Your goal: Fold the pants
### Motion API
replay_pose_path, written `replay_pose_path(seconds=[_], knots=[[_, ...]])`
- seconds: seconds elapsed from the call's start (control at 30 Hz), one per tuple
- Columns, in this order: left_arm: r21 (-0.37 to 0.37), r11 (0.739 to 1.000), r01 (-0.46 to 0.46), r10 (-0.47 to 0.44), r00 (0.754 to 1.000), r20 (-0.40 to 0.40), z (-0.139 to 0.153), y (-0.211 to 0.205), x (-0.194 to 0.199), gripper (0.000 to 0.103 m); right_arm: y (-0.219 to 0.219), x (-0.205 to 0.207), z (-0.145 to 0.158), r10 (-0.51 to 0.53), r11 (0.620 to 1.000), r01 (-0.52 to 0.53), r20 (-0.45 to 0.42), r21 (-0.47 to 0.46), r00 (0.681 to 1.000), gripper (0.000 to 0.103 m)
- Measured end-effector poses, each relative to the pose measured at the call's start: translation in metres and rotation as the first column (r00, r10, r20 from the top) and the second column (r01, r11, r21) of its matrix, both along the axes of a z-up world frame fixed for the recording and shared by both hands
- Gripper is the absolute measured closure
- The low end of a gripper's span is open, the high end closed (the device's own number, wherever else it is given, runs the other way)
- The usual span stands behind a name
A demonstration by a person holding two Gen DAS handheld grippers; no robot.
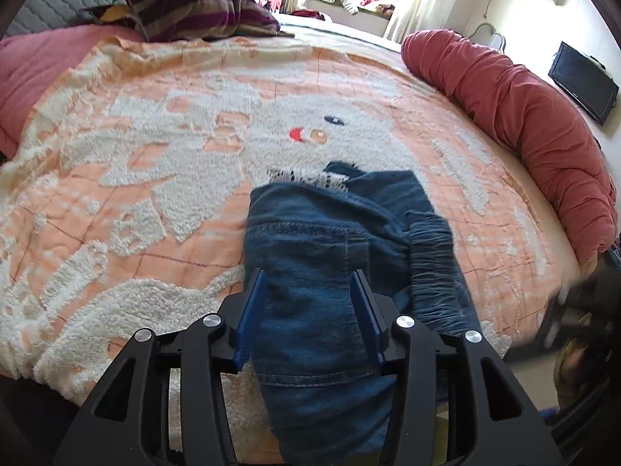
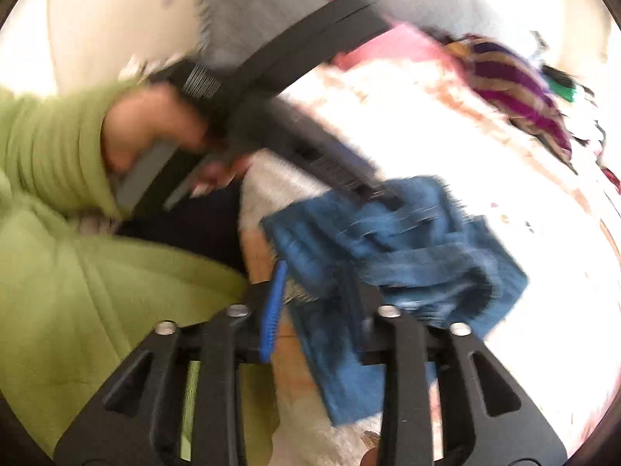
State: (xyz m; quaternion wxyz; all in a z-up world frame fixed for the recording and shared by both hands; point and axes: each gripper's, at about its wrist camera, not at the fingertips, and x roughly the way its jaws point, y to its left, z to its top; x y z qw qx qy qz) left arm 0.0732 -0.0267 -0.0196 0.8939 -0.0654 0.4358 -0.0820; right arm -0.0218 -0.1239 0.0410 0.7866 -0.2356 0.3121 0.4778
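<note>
Blue denim pants [image 1: 333,240] lie bunched and partly folded on the orange and white bedspread [image 1: 155,178], with a frayed white hem at their far end and the elastic waistband [image 1: 431,268] to the right. My left gripper [image 1: 310,303] is open, its blue fingers straddling the near denim layer. In the blurred right wrist view the pants [image 2: 407,248] lie ahead, and my right gripper [image 2: 316,303] is open with denim between its fingers. The left gripper [image 2: 349,167] shows there too, reaching onto the pants.
A rolled red quilt [image 1: 524,116] lines the bed's right edge. A striped purple pillow [image 1: 194,7] and a pink blanket [image 1: 35,73] lie at the head. A dark monitor [image 1: 582,81] stands by the wall. The person's green sleeve [image 2: 58,194] fills the left of the right wrist view.
</note>
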Motion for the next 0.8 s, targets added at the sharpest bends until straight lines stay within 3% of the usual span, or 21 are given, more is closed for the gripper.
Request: replay_pose_path(seconds=[0.1,0.3,0.47,0.57,0.8], knots=[[0.017,1.0,-0.002,0.001,1.0,0.028,0.009,-0.002,-0.004,0.053,-0.024,0.01,0.021,-0.111,0.989,0.11,-0.002,0.102,0.994,0.059],[0.04,0.999,-0.009,0.006,0.998,0.068,0.022,-0.004,-0.01,0.043,-0.057,0.041,0.036,-0.312,0.934,0.311,-0.022,0.178,0.95,0.041],[0.056,0.998,-0.013,0.008,0.997,0.073,0.023,-0.005,-0.009,0.042,-0.074,0.06,0.02,-0.436,0.883,0.442,-0.068,0.16,0.897,0.036],[0.062,0.998,-0.027,0.023,0.998,0.062,0.018,-0.002,-0.006,0.029,-0.077,0.071,0.004,-0.483,0.86,0.492,-0.094,0.135,0.87,0.034],[0.065,0.997,-0.043,0.042,0.999,0.029,0.004,0.003,0.002,0.029,-0.079,0.088,-0.025,-0.532,0.832,0.55,-0.175,0.075,0.829,0.033]])
